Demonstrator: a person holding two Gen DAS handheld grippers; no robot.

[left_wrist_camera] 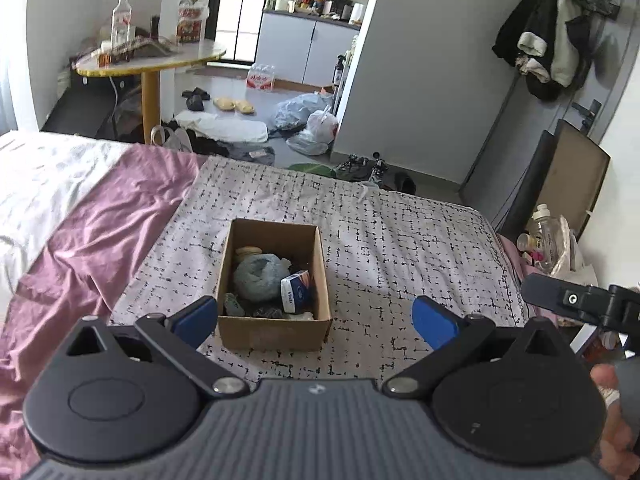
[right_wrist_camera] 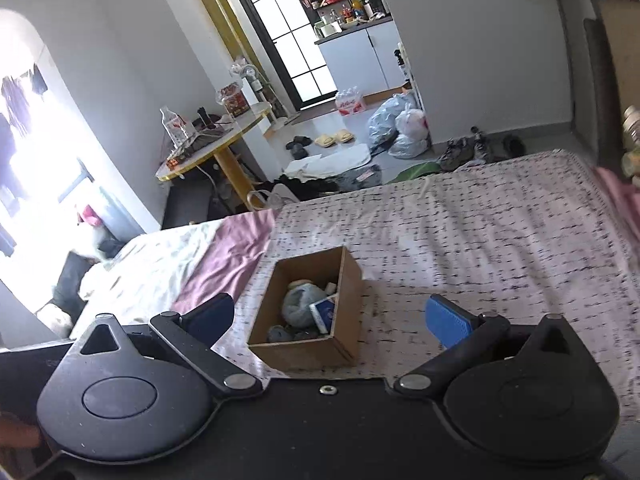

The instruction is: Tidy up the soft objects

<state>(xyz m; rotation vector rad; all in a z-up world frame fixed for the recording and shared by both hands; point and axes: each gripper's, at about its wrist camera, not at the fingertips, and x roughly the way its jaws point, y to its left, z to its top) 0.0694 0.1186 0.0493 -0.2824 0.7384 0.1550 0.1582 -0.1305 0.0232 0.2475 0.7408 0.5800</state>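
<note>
Cardboard box point(left_wrist_camera: 276, 332) on patterned sheet point(left_wrist_camera: 400, 240), holding rolled grey sock point(left_wrist_camera: 258, 276) and tissue pack point(left_wrist_camera: 296, 290). Left gripper point(left_wrist_camera: 316, 316), right gripper point(right_wrist_camera: 330, 318): above box, released, empty.

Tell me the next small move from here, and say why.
Probably pull both claws back and stop. The left claw and right claw are open and empty, the soft things already lie in the box, and no loose item shows on the patterned sheet around it.

Grey walls, round table point(left_wrist_camera: 160, 58), bright window point(right_wrist_camera: 44, 152)
</note>
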